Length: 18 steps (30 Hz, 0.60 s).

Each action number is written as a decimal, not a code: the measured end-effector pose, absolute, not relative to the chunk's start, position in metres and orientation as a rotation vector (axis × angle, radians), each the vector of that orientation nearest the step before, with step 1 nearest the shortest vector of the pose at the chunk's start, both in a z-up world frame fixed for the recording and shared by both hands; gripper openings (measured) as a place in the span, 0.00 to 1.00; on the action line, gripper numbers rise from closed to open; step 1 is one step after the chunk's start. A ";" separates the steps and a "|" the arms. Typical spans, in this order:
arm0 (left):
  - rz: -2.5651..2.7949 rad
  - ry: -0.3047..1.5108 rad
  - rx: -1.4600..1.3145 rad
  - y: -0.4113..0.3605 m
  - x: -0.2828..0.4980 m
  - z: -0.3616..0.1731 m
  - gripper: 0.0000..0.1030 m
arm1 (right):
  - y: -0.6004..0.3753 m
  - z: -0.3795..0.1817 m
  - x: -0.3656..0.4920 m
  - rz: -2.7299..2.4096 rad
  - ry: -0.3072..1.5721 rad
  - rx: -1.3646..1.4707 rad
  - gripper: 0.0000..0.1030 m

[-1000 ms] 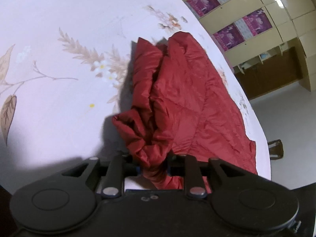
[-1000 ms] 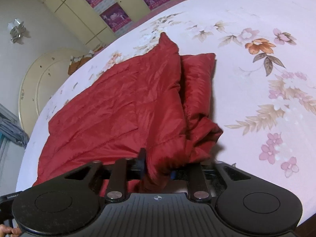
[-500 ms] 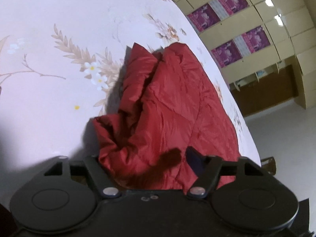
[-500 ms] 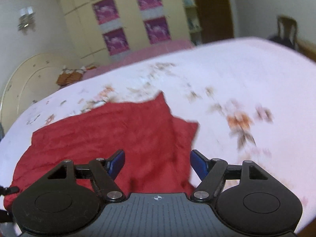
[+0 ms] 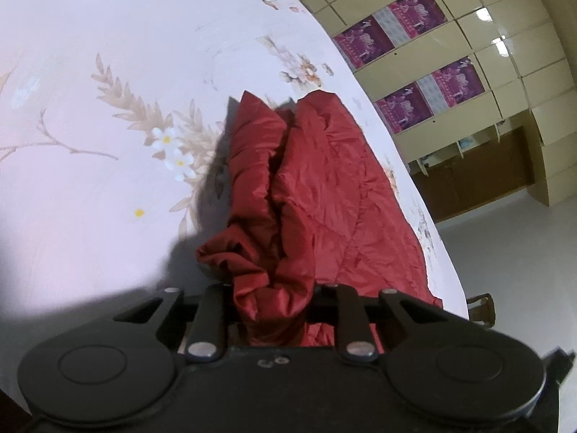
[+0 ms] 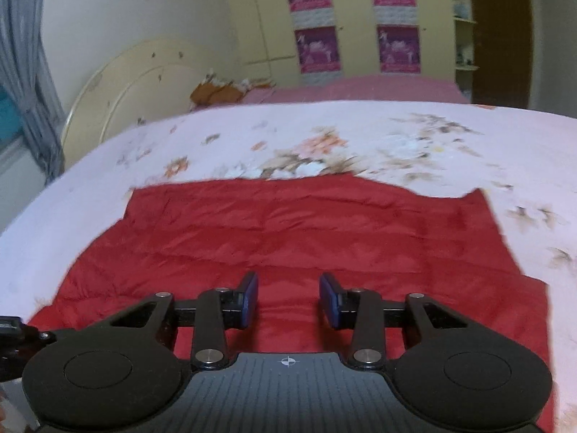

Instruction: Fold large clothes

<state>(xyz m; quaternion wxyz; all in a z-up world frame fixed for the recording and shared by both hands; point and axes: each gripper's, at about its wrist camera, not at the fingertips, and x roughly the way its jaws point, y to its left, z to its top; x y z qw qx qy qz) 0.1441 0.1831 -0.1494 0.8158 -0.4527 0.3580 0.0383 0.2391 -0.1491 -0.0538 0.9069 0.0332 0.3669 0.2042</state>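
Observation:
A large red quilted garment [image 5: 324, 187] lies on a bed with a pale floral sheet [image 5: 108, 72]. In the left wrist view its near edge is bunched up, and my left gripper [image 5: 272, 296] is shut on that bunched red cloth; the fingertips are hidden in it. In the right wrist view the garment [image 6: 306, 231] lies spread flat across the bed. My right gripper [image 6: 288, 299] is open and empty, its blue pads [image 6: 249, 297] apart just above the near part of the cloth.
The floral sheet [image 6: 360, 137] reaches past the garment on all sides. A cream headboard [image 6: 119, 93] stands at the left, a wardrobe with purple posters [image 6: 353, 25] behind. The bed's edge and floor [image 5: 505, 252] lie to the right in the left wrist view.
My left gripper opened half a second ago and has shut again on the bunched edge. My right gripper let go of the cloth, opened and swung to face the flat garment.

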 end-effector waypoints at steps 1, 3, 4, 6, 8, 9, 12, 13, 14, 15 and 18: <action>0.077 0.761 -0.953 0.182 0.144 -0.148 0.18 | -0.142 -0.058 0.240 0.430 0.760 0.049 0.30; 0.067 0.752 -0.928 0.181 0.143 -0.144 0.17 | -0.129 -0.067 0.243 0.438 0.777 0.018 0.20; 0.062 0.748 -0.922 0.180 0.142 -0.143 0.17 | -0.124 -0.073 0.244 0.430 0.786 -0.001 0.20; 0.048 0.731 -0.903 0.180 0.142 -0.138 0.16 | -0.116 -0.085 0.247 0.416 0.804 -0.036 0.20; 0.031 0.715 -0.868 0.178 0.142 -0.131 0.15 | -0.111 -0.095 0.249 0.412 0.819 -0.050 0.20; 0.017 0.704 -0.840 0.175 0.143 -0.124 0.15 | -0.110 -0.099 0.250 0.409 0.824 -0.052 0.20; -0.019 0.669 -0.753 0.167 0.145 -0.107 0.14 | -0.109 -0.103 0.250 0.403 0.829 -0.066 0.20; -0.030 0.658 -0.729 0.163 0.146 -0.101 0.15 | -0.108 -0.104 0.250 0.402 0.830 -0.070 0.20; -0.041 0.646 -0.707 0.160 0.146 -0.095 0.15 | -0.108 -0.105 0.250 0.403 0.831 -0.070 0.20; -0.055 0.633 -0.686 0.155 0.147 -0.088 0.15 | -0.109 -0.104 0.251 0.404 0.832 -0.065 0.20; -0.097 0.601 -0.623 0.138 0.150 -0.070 0.15 | -0.116 -0.111 0.250 0.412 0.820 -0.023 0.19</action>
